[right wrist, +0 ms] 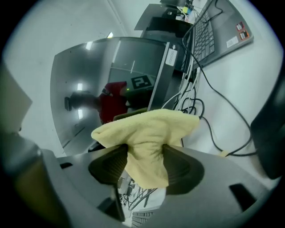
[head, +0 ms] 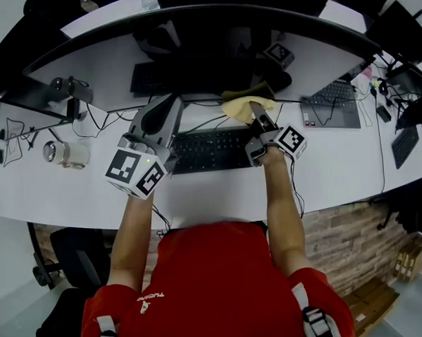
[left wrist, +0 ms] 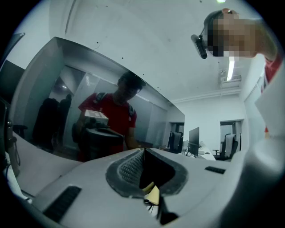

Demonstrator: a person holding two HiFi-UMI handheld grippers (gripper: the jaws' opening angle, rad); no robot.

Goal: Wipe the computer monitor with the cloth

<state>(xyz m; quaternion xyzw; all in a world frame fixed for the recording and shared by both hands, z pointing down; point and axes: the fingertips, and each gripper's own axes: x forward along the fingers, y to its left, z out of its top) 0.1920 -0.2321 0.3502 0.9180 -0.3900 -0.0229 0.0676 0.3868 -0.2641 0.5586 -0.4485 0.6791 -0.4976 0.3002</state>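
Right gripper (right wrist: pixel 143 150) has its jaws pinched on the yellow cloth (right wrist: pixel 147 129), which bunches between the pads and fans out just before the dark monitor (right wrist: pixel 98 75). From the head view, the cloth hangs above the keyboard (head: pixel 207 149), beyond its far edge. Left gripper (left wrist: pixel 143 151) is level beside it, facing the monitor, jaws together and holding nothing.

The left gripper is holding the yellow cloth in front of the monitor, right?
No, it is the other gripper. The right gripper is holding the yellow cloth in front of the monitor, pinched between its jaws, as the right gripper view shows. The left gripper has no cloth in its jaws.
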